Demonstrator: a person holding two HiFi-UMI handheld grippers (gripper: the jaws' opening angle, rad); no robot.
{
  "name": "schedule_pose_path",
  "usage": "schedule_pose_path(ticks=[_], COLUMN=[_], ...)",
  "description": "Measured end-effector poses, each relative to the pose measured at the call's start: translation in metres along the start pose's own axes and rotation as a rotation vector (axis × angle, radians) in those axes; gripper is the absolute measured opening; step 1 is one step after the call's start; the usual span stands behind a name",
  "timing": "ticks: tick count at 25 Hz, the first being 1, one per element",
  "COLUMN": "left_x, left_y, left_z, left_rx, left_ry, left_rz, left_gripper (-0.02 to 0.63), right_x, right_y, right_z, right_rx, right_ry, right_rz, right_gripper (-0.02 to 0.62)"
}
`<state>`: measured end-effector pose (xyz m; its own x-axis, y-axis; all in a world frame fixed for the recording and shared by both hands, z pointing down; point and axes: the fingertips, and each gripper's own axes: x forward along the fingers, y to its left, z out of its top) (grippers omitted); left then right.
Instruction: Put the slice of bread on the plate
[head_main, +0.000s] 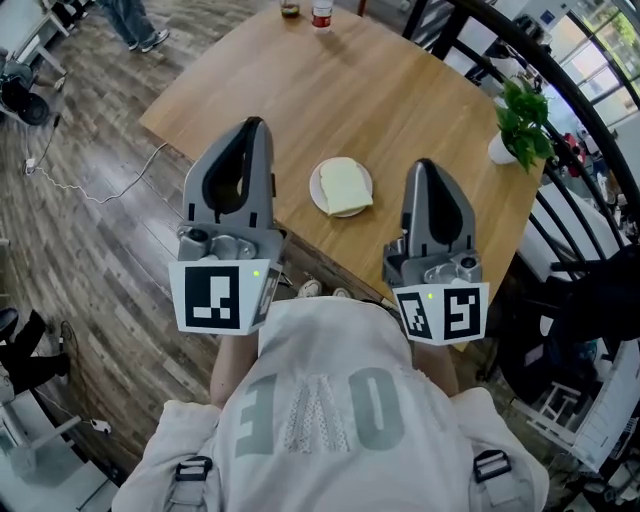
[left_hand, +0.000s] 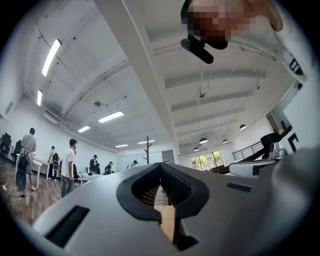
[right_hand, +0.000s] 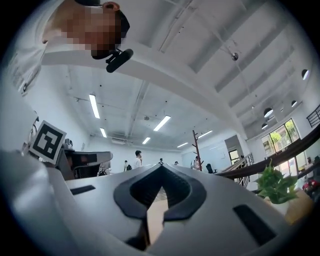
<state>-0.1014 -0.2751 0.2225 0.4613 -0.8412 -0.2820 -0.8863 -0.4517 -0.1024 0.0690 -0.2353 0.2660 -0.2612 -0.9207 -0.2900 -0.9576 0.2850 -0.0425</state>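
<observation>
A pale slice of bread (head_main: 344, 185) lies flat on a small white plate (head_main: 316, 196) near the front edge of the wooden table (head_main: 300, 90). Both grippers hang in the air in front of my chest, short of the table edge and apart from the plate. The left gripper (head_main: 252, 124) is to the plate's left, its jaws together with nothing between them. On the plate's right the right gripper (head_main: 424, 164) is also shut and empty. In the left gripper view the left gripper (left_hand: 160, 166) points slightly upward at the room and ceiling, and the right gripper (right_hand: 161, 166) does the same in the right gripper view.
A potted green plant (head_main: 520, 118) stands at the table's right corner, and two small containers (head_main: 320, 12) at its far edge. A dark railing (head_main: 580, 110) runs along the right. A cable (head_main: 100, 190) trails on the wood floor at left. Several people stand far off in the room.
</observation>
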Motion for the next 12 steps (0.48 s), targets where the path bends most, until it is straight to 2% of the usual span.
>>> schedule_pose_path(ticks=[12], left_x=[-0.0038], left_y=[0.002], left_z=[0.0021], left_rx=[0.015], left_ry=[0.0], left_rz=[0.01], left_gripper=[0.006], right_x=[0.0036], right_y=[-0.0077], right_z=[-0.0074], right_rx=[-0.036], right_ry=[0.041], right_rz=[-0.012], right_gripper=[0.015])
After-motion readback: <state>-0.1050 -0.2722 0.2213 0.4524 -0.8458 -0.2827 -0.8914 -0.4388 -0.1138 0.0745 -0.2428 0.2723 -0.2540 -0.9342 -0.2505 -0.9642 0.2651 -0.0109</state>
